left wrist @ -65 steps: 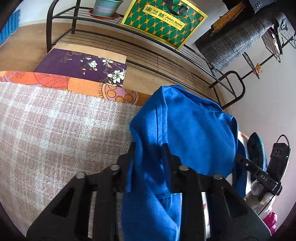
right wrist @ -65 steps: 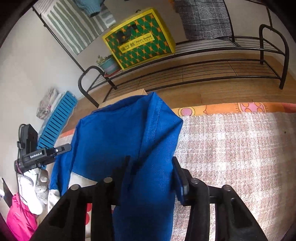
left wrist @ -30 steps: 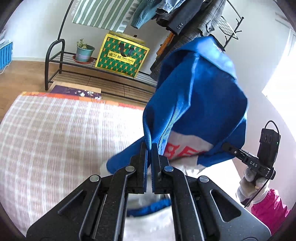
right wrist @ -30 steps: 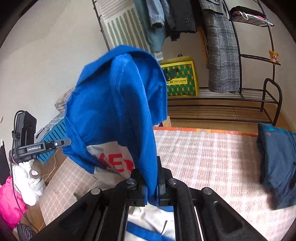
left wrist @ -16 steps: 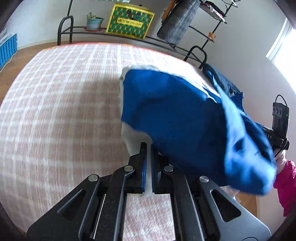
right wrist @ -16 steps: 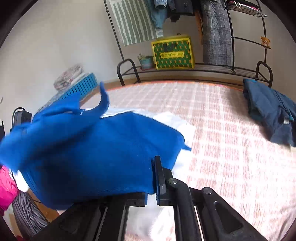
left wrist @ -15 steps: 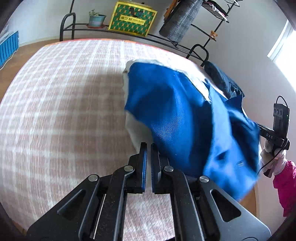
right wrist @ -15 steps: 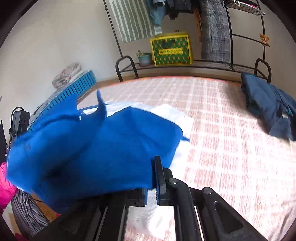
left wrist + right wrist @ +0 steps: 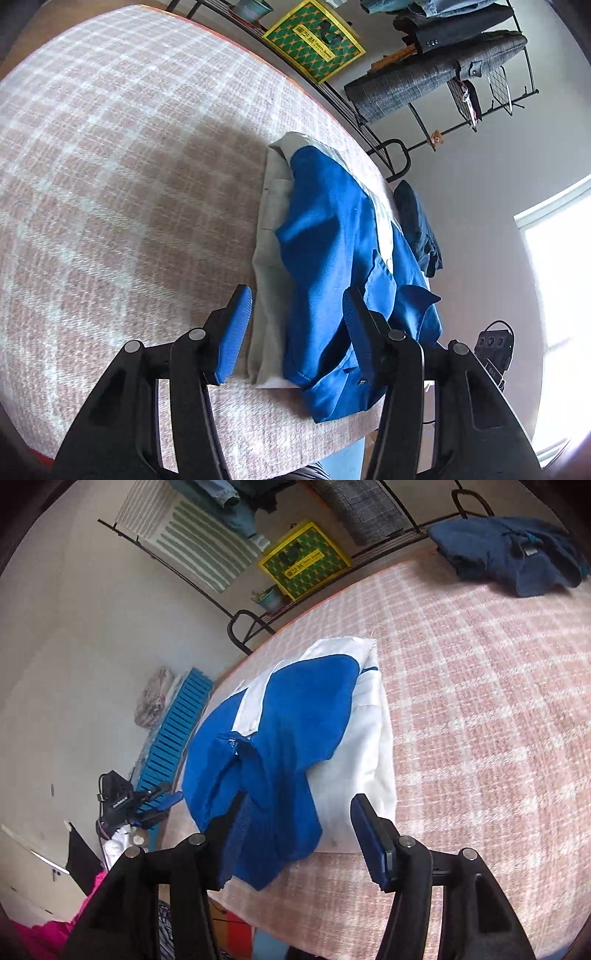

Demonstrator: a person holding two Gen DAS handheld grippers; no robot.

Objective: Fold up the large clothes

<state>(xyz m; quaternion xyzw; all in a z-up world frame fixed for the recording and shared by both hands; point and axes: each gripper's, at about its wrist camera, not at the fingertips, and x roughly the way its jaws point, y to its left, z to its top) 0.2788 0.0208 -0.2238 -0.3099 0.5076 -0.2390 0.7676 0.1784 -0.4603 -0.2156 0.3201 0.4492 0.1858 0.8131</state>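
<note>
On the plaid bed [image 9: 110,155], before a rack [image 9: 454,74] of coats and a yellow box [image 9: 303,559], the blue-and-white garment [image 9: 295,746] lay folded near the edge. A second earlier it had hung aloft, clamped; the left gripper [image 9: 295,325] and right gripper [image 9: 299,830] had just been opening, gripping nothing.

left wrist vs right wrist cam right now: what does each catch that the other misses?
Left wrist only: a bright window at the right edge and the left hand-held gripper, jaws open.

Right wrist only: a blue slatted panel leaning by the wall, a striped cloth on the rail, and the right hand-held gripper, jaws open.

Both: the blue and white garment lying on the checked blanket, a dark navy garment further off, and the yellow-green bag.
</note>
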